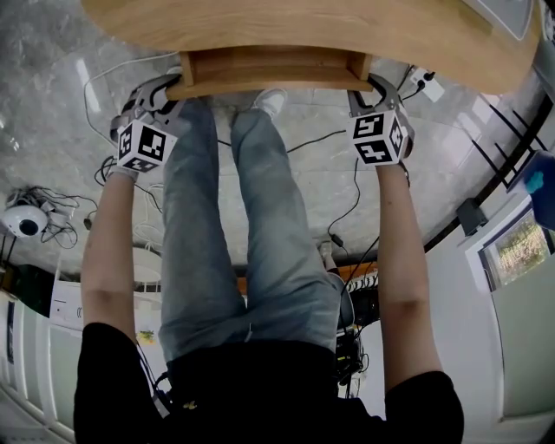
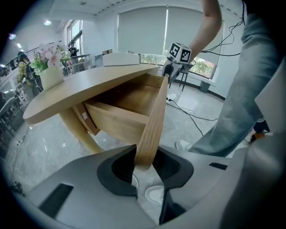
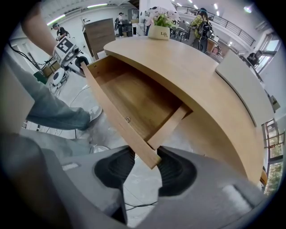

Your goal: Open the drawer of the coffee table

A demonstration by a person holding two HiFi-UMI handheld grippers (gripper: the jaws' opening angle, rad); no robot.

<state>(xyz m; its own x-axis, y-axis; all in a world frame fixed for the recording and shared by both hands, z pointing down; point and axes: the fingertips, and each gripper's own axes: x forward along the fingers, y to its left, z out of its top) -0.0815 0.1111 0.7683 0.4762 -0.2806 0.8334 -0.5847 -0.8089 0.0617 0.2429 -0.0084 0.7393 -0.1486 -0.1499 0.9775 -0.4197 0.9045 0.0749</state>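
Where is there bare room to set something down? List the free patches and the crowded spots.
Free: the bare floor of the drawer, inside its walls; the middle of the tabletop, between the flower pot and the white box. Crowded: the drawer front, with the left gripper and right gripper clamped on its two ends.

Glossy grey marble floor (image 1: 52, 52); blind-covered windows (image 2: 143, 31); ceiling strip lights (image 3: 100, 6).

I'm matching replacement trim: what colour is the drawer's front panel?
The front panel is light, grained natural wood; best in the right gripper view.
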